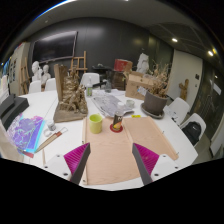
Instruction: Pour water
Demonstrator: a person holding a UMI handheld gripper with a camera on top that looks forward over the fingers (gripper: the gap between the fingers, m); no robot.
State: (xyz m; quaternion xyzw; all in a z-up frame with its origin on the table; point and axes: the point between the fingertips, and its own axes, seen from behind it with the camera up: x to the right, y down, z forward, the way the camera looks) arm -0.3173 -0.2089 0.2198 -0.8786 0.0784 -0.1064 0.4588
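Note:
A light green cup stands on the white table, at the far left corner of a tan mat. Just to its right stands a small dark red vessel with a brownish top. My gripper hovers over the near part of the mat, well short of both. Its two dark fingers with magenta pads are spread wide apart, and nothing lies between them.
A colourful book and a stick lie at the left of the table. Wooden models, a box and a dark bowl with a plant crowd the far side. White chairs stand at the right.

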